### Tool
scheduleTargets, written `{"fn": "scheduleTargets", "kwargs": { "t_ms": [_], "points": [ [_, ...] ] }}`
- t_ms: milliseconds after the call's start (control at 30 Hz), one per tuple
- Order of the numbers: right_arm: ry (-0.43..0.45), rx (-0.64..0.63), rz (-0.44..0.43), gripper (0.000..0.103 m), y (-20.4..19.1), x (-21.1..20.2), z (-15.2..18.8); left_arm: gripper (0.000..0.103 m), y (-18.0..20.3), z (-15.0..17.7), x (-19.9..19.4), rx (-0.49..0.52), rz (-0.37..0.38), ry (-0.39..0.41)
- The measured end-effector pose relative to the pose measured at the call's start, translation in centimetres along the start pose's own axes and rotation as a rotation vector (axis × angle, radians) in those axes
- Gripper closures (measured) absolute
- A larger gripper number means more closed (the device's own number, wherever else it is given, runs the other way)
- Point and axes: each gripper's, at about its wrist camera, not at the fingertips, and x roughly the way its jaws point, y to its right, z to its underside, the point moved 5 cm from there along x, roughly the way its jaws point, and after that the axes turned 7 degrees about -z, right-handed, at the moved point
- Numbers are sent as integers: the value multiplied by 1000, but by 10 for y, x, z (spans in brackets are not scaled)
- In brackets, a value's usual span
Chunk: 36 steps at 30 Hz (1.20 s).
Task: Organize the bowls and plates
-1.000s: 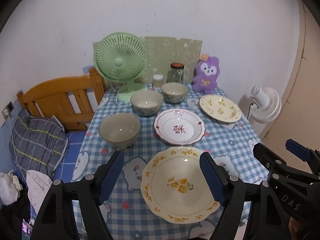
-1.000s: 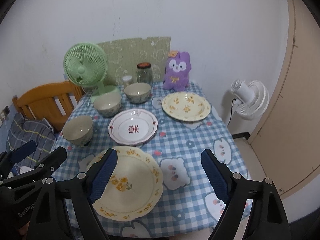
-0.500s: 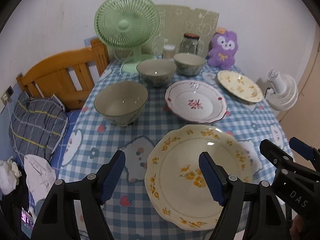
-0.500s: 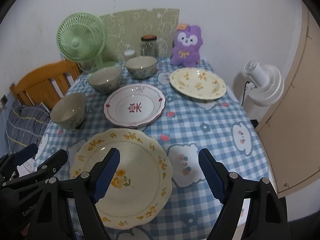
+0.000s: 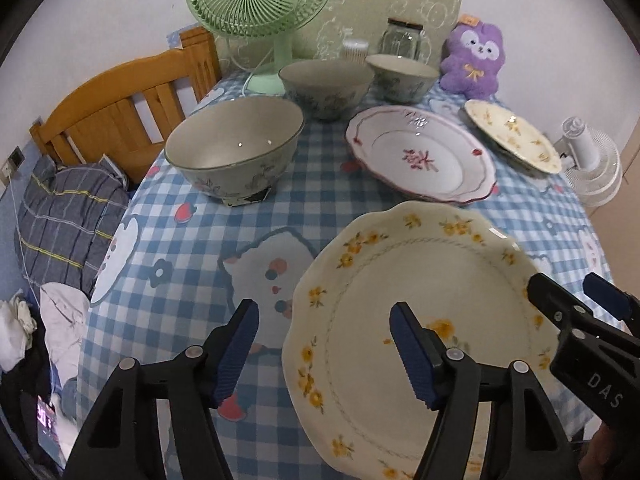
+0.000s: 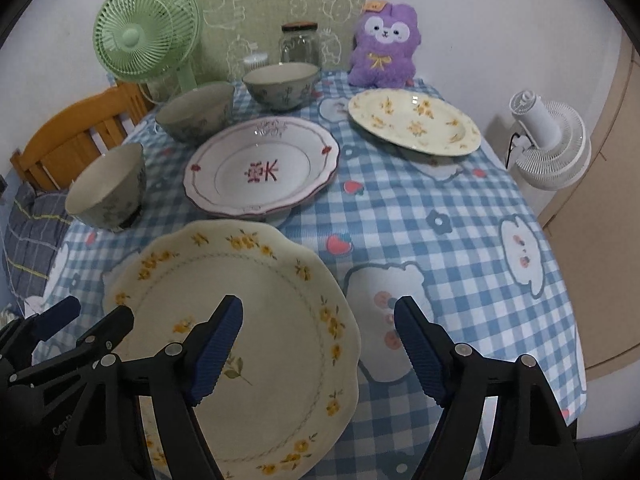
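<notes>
A cream plate with yellow flowers (image 5: 420,320) (image 6: 248,320) lies at the table's near edge. My left gripper (image 5: 324,344) is open over its left rim. My right gripper (image 6: 318,344) is open over its right rim. Neither touches it. Behind it lies a white plate with a red pattern (image 5: 420,160) (image 6: 262,168), and a second yellow-flowered plate (image 5: 514,136) (image 6: 414,122) at the far right. Three bowls stand on the left: a near one (image 5: 234,152) (image 6: 106,188), a middle one (image 5: 326,86) (image 6: 196,114) and a far one (image 5: 402,76) (image 6: 282,84).
A green fan (image 5: 260,8), a glass jar (image 6: 300,42) and a purple plush toy (image 6: 384,46) stand at the back of the blue checked tablecloth (image 6: 420,216). A wooden bed frame (image 5: 120,108) is on the left and a white fan (image 6: 548,144) on the right.
Both grippers have moved forward and down toward the near yellow-flowered plate, which now fills more of each view. Both stay open. Nothing on the table has moved.
</notes>
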Motion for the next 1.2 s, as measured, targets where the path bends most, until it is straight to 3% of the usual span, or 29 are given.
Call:
{"fn": "scheduleTargets", "kwargs": {
  "t_ms": [333, 533, 733, 1100, 1200],
  "points": [
    [-63, 8, -3, 27, 4, 29, 10, 45, 1, 9, 26, 16, 9, -61],
    [-100, 12, -9, 37, 6, 41, 13, 51, 4, 14, 35, 5, 37, -102],
    [-127, 17, 1, 50, 9, 49, 15, 51, 6, 13, 36, 0, 35, -104],
    [-130, 42, 15, 53, 13, 49, 14, 51, 8, 10, 39, 4, 42, -130],
    [-108, 37, 42, 54, 14, 45, 14, 51, 12, 13, 35, 41, 40, -106]
  ]
}}
